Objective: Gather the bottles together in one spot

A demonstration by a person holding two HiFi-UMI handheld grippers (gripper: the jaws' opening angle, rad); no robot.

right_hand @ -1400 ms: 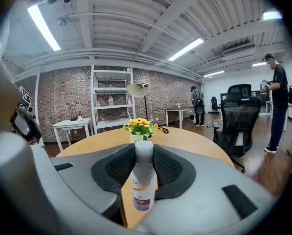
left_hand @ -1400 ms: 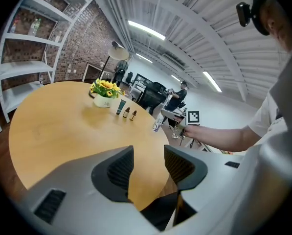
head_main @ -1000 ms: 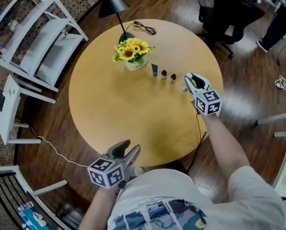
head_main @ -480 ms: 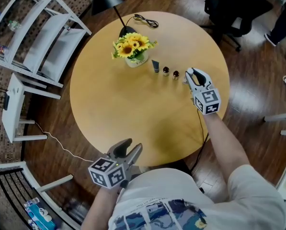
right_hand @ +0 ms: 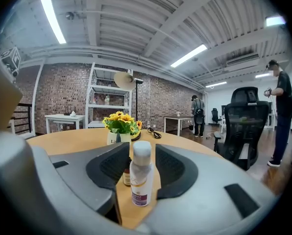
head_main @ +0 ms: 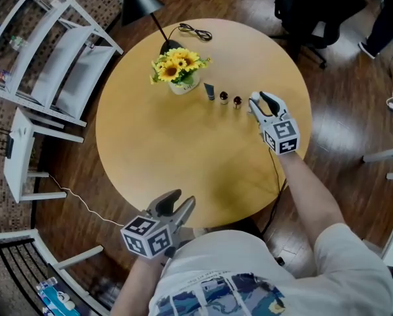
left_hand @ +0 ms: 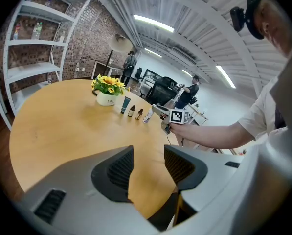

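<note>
On the right side of the round table [head_main: 170, 157], the right gripper [head_main: 259, 100] lay low and nearly level, with a clear bottle [right_hand: 141, 175] standing upright on the wood between its jaws. Those jaws had just been opening. They stood spread, with a sliver of gap on either side of the bottle, so the pads did not press it. The bottle stood at the right end of a short row, just beside two small dark dropper bottles [head_main: 224, 97]. Beyond them was a blue tube [head_main: 209, 92], next to the sunflower pot [head_main: 181, 86]. The left gripper [head_main: 180, 201] hung at the near edge of the table, well apart from the row, its fingers spread with nothing between them.

By my reading, the step in hand was the release of this bottle into the group. The gathering looked close to done, since no other bottle showed on the table. The next move called for drawing the right gripper straight back along its own line, without any sideways swing, because the light bottle and its narrow neighbours looked likely to tip at a slight knock
</note>
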